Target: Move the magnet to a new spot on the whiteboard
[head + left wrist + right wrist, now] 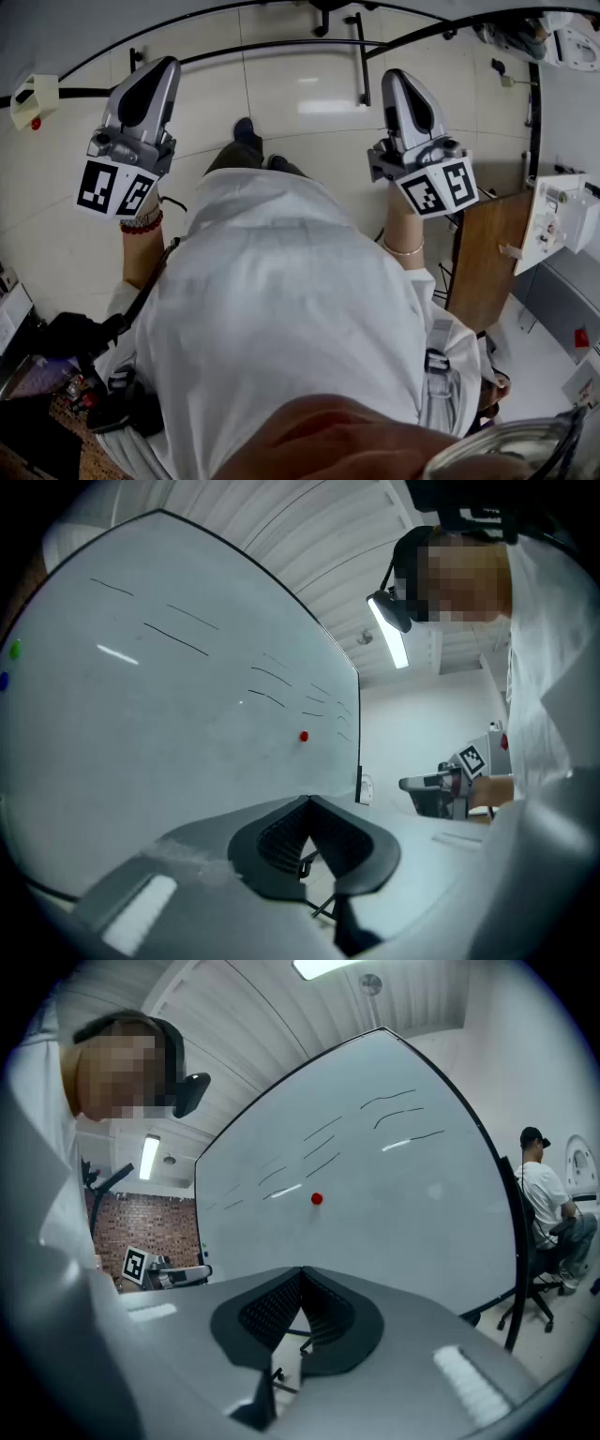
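- The left gripper (165, 66) is held level facing the whiteboard (187, 714), jaws together with nothing between them. From here the red magnet (304, 736) lies ahead, small and well apart, over toward the board's right edge.
- The magnet is round, so it has no long axis to line up with.
- The right gripper (393, 77) is likewise closed and empty. In its own view the magnet (317, 1199) sits almost straight above the jaw line and looks larger, so this hand seems the nearer one.
- The head view shows both grippers over the floor (300, 103) but no magnet; only the gripper views show it.
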The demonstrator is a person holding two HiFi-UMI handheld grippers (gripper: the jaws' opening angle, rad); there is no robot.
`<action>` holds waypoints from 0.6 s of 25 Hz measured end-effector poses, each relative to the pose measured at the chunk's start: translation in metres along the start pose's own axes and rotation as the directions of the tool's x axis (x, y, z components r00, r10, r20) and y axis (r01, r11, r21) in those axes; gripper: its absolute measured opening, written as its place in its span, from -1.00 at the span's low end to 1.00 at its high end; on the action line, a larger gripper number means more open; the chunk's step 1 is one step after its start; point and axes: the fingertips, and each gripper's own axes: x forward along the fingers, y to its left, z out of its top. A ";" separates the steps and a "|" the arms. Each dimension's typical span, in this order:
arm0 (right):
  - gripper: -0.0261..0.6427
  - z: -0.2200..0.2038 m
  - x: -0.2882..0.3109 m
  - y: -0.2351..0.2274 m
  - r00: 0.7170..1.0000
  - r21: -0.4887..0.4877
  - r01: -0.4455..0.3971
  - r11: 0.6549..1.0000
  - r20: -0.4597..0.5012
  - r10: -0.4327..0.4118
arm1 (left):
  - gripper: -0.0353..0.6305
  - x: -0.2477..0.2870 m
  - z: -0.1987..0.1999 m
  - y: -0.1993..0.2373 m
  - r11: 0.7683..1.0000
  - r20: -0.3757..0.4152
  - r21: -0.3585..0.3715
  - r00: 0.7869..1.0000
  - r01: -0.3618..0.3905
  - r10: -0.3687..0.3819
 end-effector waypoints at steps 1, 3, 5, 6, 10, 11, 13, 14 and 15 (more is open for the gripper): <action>-0.92 0.001 0.007 0.005 1.000 0.012 -0.017 1.000 0.008 0.017 | -0.88 0.006 0.003 -0.005 1.000 -0.008 0.006 1.000 0.030 -0.030; -0.92 0.001 0.028 0.018 0.998 0.023 -0.051 0.998 0.021 0.051 | -0.88 0.015 0.010 -0.009 0.996 -0.019 0.024 0.996 0.089 -0.089; -0.92 -0.004 0.061 0.038 0.998 -0.006 -0.059 0.998 0.017 0.059 | -0.88 0.019 0.014 0.000 0.988 -0.029 0.051 0.990 0.143 -0.141; -0.92 -0.008 0.077 0.047 0.999 -0.040 -0.049 0.998 0.007 0.049 | -0.88 0.021 0.014 0.008 0.984 -0.038 0.068 0.986 0.163 -0.161; -0.92 -0.008 0.109 0.049 0.999 -0.165 0.040 0.985 -0.001 -0.041 | -0.88 0.028 -0.002 0.030 0.971 -0.101 0.113 0.975 0.210 -0.199; -0.92 -0.003 0.112 0.044 0.997 -0.177 0.074 0.981 0.012 -0.073 | -0.88 0.030 -0.007 0.033 0.970 -0.113 0.110 0.972 0.216 -0.204; -0.89 0.008 0.119 0.037 0.991 -0.220 0.134 0.966 0.035 -0.130 | -0.88 0.029 -0.016 0.040 0.970 -0.128 0.093 0.969 0.225 -0.212; -0.85 0.013 0.126 0.036 0.988 -0.254 0.158 0.954 0.040 -0.152 | -0.88 0.026 -0.021 0.045 0.970 -0.131 0.085 0.967 0.230 -0.218; -0.80 0.016 0.135 0.037 0.984 -0.289 0.175 0.941 0.044 -0.170 | -0.88 0.024 -0.026 0.052 0.969 -0.133 0.080 0.966 0.235 -0.223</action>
